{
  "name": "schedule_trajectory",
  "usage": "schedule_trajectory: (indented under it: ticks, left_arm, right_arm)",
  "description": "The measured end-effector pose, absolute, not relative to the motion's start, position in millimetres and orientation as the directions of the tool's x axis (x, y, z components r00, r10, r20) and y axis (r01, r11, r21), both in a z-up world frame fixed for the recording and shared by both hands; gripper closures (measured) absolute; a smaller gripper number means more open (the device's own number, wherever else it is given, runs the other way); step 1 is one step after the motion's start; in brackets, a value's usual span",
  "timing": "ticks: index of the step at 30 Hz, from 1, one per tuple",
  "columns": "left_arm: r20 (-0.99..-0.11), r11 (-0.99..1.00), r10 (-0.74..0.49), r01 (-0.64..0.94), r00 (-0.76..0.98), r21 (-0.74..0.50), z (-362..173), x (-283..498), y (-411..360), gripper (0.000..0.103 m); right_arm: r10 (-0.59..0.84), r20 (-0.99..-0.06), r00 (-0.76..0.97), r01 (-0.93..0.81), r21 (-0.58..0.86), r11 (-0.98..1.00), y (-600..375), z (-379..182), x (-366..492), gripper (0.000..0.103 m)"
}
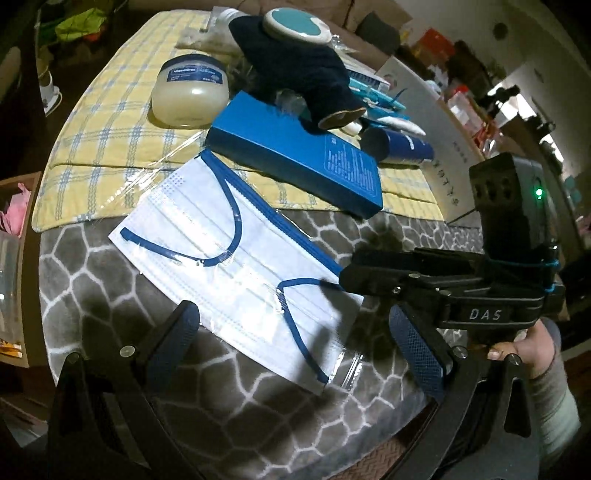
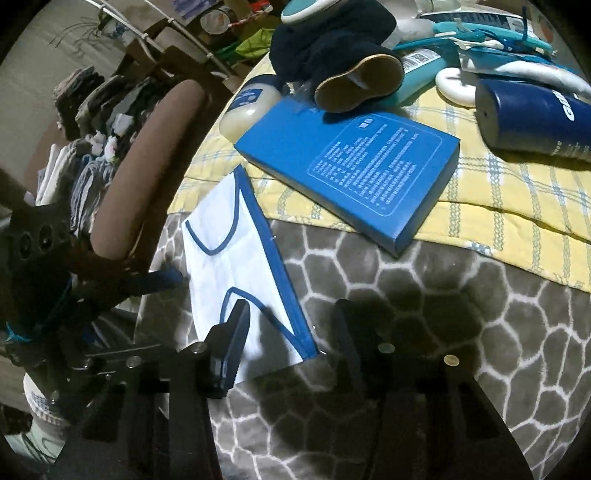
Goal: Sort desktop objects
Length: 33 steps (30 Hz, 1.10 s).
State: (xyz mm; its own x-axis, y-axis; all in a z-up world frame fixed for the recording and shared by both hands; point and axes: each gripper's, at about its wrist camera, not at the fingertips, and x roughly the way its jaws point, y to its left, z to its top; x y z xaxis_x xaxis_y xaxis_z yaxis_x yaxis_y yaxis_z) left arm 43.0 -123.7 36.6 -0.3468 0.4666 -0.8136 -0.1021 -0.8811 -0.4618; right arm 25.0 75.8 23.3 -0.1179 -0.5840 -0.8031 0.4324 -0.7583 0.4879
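Face mask (image 1: 236, 258), white with dark blue edging and ear loops, sealed in a clear wrapper, lies flat on the grey honeycomb-patterned cover (image 1: 92, 295) nearest both cameras, its far corner overlapping the yellow checked cloth (image 1: 110, 122). In the left wrist view its long axis runs from about ten o'clock to four o'clock, the blue-trimmed edge on the upper right side. The left gripper (image 1: 295, 343) hovers with its jaws wide apart over the mask's near end and holds nothing. The right gripper (image 2: 291, 332), seen in its own view, has its jaws partly apart astride the mask's near corner at six o'clock; one finger sits over the white fabric, the other over the cover, and whether the pads already press on the wrapper cannot be told. A good pinch would likely take the wrapper edge and the mask together, low and square to the blue trim, since the slick film may slip and the thin mask may sag when lifted. Farther off, at twelve to one o'clock, a blue box (image 1: 295, 155) lies on the cloth, one end hanging over the cloth's edge. Beyond it sit a pale jar (image 1: 190, 92), a dark blue can (image 1: 399, 146) on its side, and a dark fabric bundle (image 1: 299, 66) with a round teal-faced disc (image 1: 297, 24) on top.
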Motion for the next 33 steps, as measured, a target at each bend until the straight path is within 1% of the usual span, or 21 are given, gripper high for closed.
schedule_trajectory:
  ticks: [5,8,10,12,13,18,21,22,24,27,28,30,33]
  left_arm:
    - [-0.798,-0.865,0.494,-0.097,-0.344,-0.493,35,41,-126,0.0]
    - [-0.768,-0.828,0.545,-0.071,-0.336,-0.556,31,41,-130,0.0]
    - [-0.721,-0.771,0.606,-0.021,-0.336,-0.637,24,41,-141,0.0]
    - [-0.641,-0.672,0.68,0.046,-0.355,-0.739,15,41,-157,0.0]
    - [-0.617,-0.641,0.699,0.065,-0.362,-0.765,12,41,-162,0.0]
    - [-0.585,-0.599,0.728,0.083,-0.359,-0.796,6,40,-165,0.0]
    - [-0.64,-0.671,0.675,0.056,-0.367,-0.74,14,41,-157,0.0]
    - [-0.673,-0.719,0.633,0.03,-0.383,-0.694,22,41,-154,0.0]
    - [-0.706,-0.779,0.577,-0.016,-0.411,-0.627,36,40,-145,0.0]
    - [-0.725,-0.831,0.519,-0.071,-0.453,-0.551,53,35,-130,0.0]
    - [-0.731,-0.846,0.502,-0.084,-0.463,-0.527,56,33,-125,0.0]
    - [-0.75,-0.873,0.464,-0.101,-0.471,-0.477,57,27,-111,0.0]
    - [-0.776,-0.899,0.419,-0.097,-0.472,-0.427,49,17,-92,0.0]
  right_arm:
    - [-0.6,-0.793,-0.106,0.438,0.504,-0.744,70,22,26,0.059]
    - [-0.636,-0.768,-0.073,0.419,0.556,-0.718,69,18,25,0.059]
    - [-0.666,-0.745,-0.035,0.413,0.597,-0.688,67,16,25,0.059]
    - [-0.662,-0.749,-0.017,0.437,0.59,-0.678,61,16,29,0.059]
    - [-0.663,-0.749,-0.01,0.454,0.587,-0.67,57,18,33,0.059]
    - [-0.69,-0.723,0.027,0.516,0.601,-0.61,39,25,46,0.059]
    - [-0.64,-0.767,-0.029,0.551,0.522,-0.651,33,33,51,0.059]
    - [-0.615,-0.785,-0.073,0.556,0.48,-0.679,37,37,51,0.059]
    - [-0.578,-0.797,-0.175,0.548,0.409,-0.73,52,49,50,0.059]
    - [-0.461,-0.822,-0.333,0.467,0.281,-0.838,81,59,45,0.041]
    - [-0.397,-0.827,-0.398,0.419,0.221,-0.881,95,61,43,0.036]
    - [-0.326,-0.835,-0.443,0.349,0.174,-0.921,113,57,39,0.03]
    - [-0.243,-0.852,-0.464,0.248,0.139,-0.959,138,45,29,0.03]
